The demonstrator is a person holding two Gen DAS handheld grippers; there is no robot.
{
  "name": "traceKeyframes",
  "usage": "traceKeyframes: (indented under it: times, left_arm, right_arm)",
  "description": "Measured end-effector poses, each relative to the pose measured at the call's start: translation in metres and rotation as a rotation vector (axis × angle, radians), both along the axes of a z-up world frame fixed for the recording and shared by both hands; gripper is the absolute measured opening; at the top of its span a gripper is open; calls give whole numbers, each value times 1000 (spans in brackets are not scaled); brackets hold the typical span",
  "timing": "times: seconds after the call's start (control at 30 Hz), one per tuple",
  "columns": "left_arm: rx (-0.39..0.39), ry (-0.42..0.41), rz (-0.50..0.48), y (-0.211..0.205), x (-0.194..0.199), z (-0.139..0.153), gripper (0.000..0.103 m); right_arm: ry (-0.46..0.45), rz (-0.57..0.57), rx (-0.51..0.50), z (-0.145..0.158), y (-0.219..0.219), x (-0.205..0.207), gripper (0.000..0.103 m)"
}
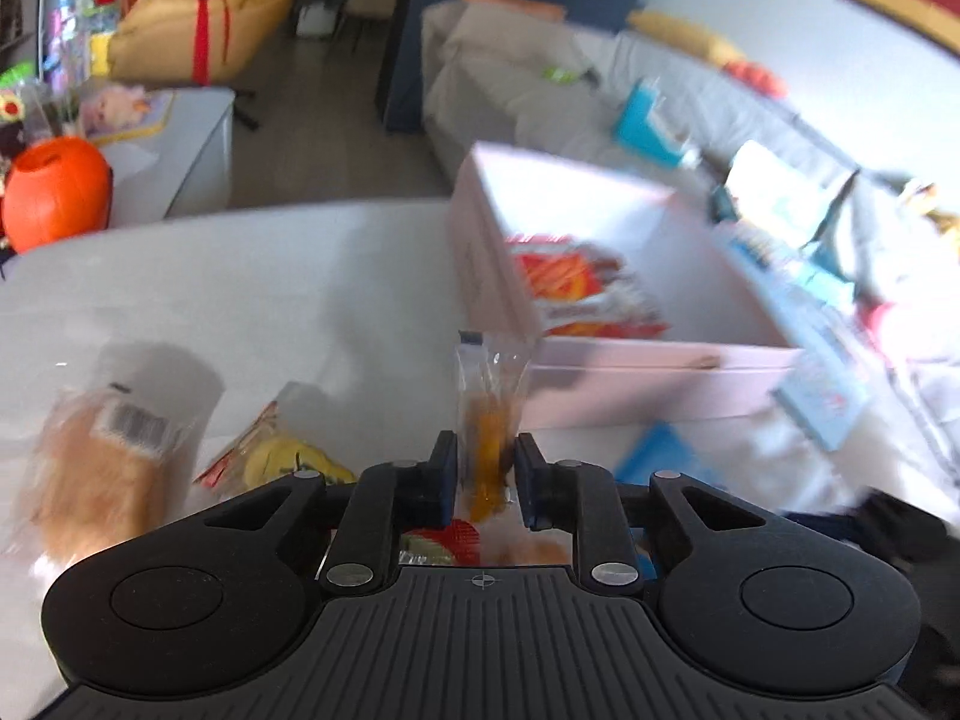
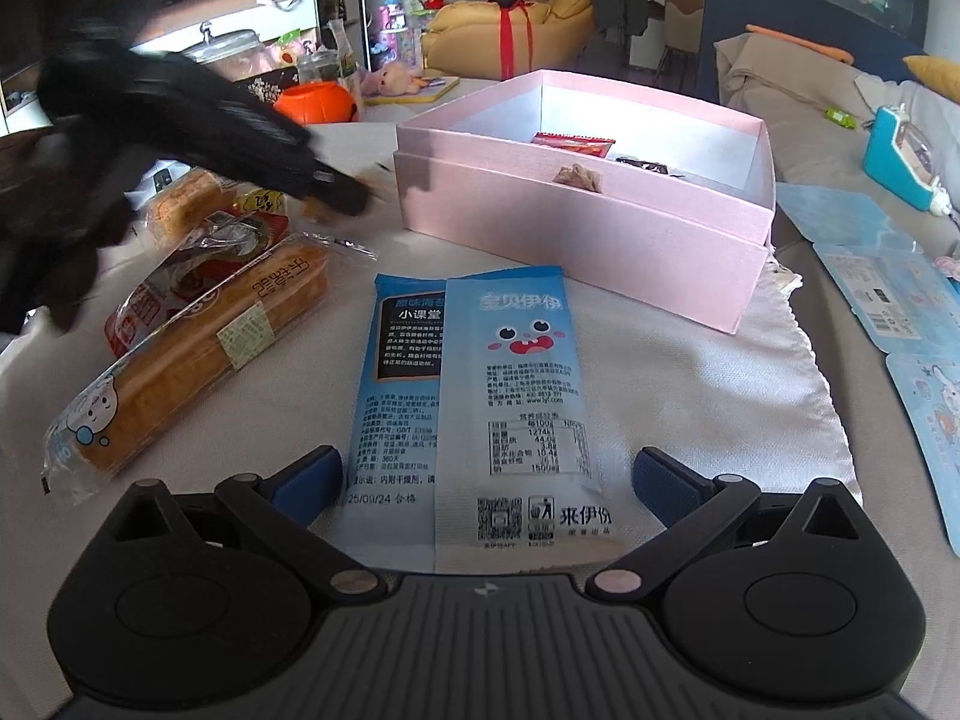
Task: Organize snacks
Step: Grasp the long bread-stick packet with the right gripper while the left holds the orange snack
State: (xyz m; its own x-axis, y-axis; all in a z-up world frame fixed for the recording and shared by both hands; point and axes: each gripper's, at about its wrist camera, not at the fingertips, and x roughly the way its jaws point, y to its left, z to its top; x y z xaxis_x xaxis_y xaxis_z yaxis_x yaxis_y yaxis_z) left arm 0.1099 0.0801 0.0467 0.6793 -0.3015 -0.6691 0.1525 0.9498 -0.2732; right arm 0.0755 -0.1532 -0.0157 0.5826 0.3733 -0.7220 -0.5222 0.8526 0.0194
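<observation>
Left gripper (image 1: 485,471) is clamped on a small clear-wrapped snack (image 1: 489,414) with an orange-brown filling, pinched low so the sealed end stands up at 12 o'clock, probably so it can drop wrapper-first into the pink box (image 1: 600,276) lying at 1 o'clock, just beyond the tip. The view is smeared (so the exact gap to the box rim can't be told). The red-orange pack (image 1: 576,288) already inside suggests the sorting is partly done. The bread pack (image 1: 102,450) at 9 o'clock and the yellow snack (image 1: 282,456) beside it sit on the white table (image 1: 240,276), unsorted. From the right wrist view, the left unit shows as a dark blur at 10 o'clock, raised over the table and angled toward the box. Right gripper (image 2: 485,474) is spread wide, holding nothing, low and level with the blue seaweed packets (image 2: 474,396) between its pads (image 2: 309,474), apparently lined up for the next pick.
</observation>
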Motion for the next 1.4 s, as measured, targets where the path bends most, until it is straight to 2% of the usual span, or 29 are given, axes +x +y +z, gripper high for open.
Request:
traceKeyframes:
  times: [0.13,0.3,0.43,0.53,0.6,0.63,0.67,0.73,0.8,0.83,0.9,0.93,0.97,1.03,1.07,1.17,1.27,1.4]
  left_arm:
    - [-51,-69,-3,10,-40,24,24]
    - [-42,-71,35,22,-72,26,24]
    - [-55,-22,97,42,-89,11,24]
    - [-88,10,131,59,-97,2,24]
    - [-89,14,143,65,-103,-1,24]
    - [-88,15,145,68,-106,-2,24]
    - [-87,16,144,70,-109,-3,24]
    - [-83,23,138,70,-113,-4,24]
    - [-80,34,112,66,-117,-5,24]
    - [-83,39,89,63,-120,-6,24]
    - [-94,47,35,54,-122,-6,24]
    - [-102,50,6,47,-123,-6,24]
    - [-109,53,-23,41,-123,-6,24]
    - [-118,60,-77,27,-122,-6,24]
    - [-115,60,-101,21,-121,-4,24]
    - [-87,58,-153,2,-116,-2,24]
    - [-71,76,-170,-12,-109,-5,24]
    - [-28,111,-160,-26,-99,-17,24]
  right_arm:
    - [35,-40,25,4,9,19,103]
    - [76,-62,159,22,17,18,103]
    - [76,6,203,37,36,-1,103]
    - [152,90,235,38,61,-6,103]
    - [217,129,220,30,82,-4,101]
    - [237,141,198,23,92,-3,98]
    - [242,149,166,17,101,-1,91]
    - [159,164,111,16,111,-5,87]
    - [112,185,40,18,112,-7,63]
    - [119,205,34,21,108,-6,52]
    - [137,207,29,27,94,-8,41]
    - [129,200,12,30,85,-8,33]
    - [116,188,-3,34,74,-10,29]
    - [104,175,-9,38,63,-12,28]
    - [104,145,7,49,36,-14,28]
    - [101,104,45,62,8,-14,28]
    - [44,68,12,67,0,-15,28]
    - [52,72,-20,58,3,-12,28]
